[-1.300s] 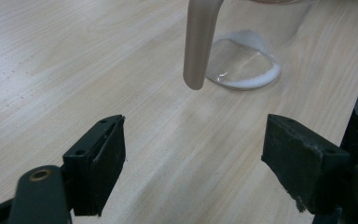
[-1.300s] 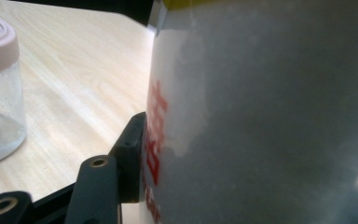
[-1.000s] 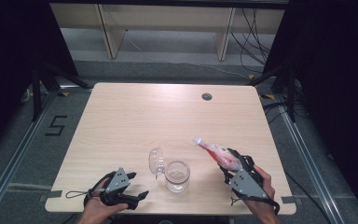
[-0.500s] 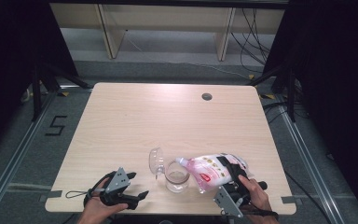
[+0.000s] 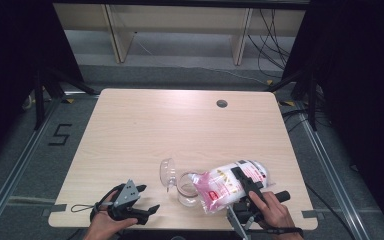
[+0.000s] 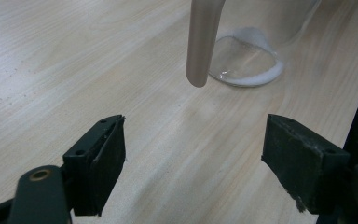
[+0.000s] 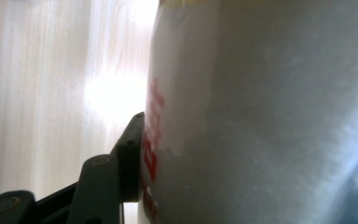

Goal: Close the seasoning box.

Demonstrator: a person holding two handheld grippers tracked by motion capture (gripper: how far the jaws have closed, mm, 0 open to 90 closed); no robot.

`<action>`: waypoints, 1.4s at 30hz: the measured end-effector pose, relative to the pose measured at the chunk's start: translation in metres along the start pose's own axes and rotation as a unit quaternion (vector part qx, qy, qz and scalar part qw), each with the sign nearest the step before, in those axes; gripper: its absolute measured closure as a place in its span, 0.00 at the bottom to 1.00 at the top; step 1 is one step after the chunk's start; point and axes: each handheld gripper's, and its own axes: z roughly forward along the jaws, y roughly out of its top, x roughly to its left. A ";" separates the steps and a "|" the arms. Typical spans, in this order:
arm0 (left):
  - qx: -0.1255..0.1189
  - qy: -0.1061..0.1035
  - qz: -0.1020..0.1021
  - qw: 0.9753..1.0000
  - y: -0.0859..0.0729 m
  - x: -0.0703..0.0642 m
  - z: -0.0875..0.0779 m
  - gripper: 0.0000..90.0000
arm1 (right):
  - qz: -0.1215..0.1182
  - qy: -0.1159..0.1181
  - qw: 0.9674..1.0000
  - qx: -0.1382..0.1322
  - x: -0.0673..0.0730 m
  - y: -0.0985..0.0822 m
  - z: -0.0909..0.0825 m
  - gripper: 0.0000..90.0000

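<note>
A clear glass jug [image 5: 181, 189] with a handle [image 5: 167, 174] stands near the table's front edge. My right gripper [image 5: 243, 179] is shut on a plastic bag of white powder [image 5: 225, 186] with red print. The bag lies tilted, its left corner over the jug's mouth. In the right gripper view the bag [image 7: 261, 116] is close up and one black finger [image 7: 129, 158] presses on its side. My left gripper [image 5: 148, 198] rests open at the front edge, left of the jug. Beyond its jaws [image 6: 196, 154] are the handle [image 6: 203, 42] and white powder in the jug's base [image 6: 247, 63].
The light wooden table [image 5: 155, 130] has a round cable hole [image 5: 222, 103] at the back right. Wooden shelf legs [image 5: 116, 30] and cables [image 5: 270, 35] lie on the floor beyond. A floor mark "5" [image 5: 60, 134] sits to the left.
My right gripper has swung the bag leftward and tipped it from pointing up and away to lying with its corner over the jug. The left gripper has stayed put.
</note>
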 end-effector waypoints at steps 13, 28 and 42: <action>0.001 0.002 0.004 1.000 0.000 0.001 -0.001 0.23 | -0.012 -0.003 0.999 0.034 0.010 0.007 -0.003 0.53; -0.004 -0.001 -0.005 1.000 0.000 -0.001 0.001 0.23 | -0.063 -0.010 0.997 0.042 0.004 0.009 -0.003 0.54; -0.002 0.000 -0.001 1.000 0.000 0.000 0.001 0.23 | -0.083 -0.014 0.995 0.047 0.002 0.011 -0.004 0.54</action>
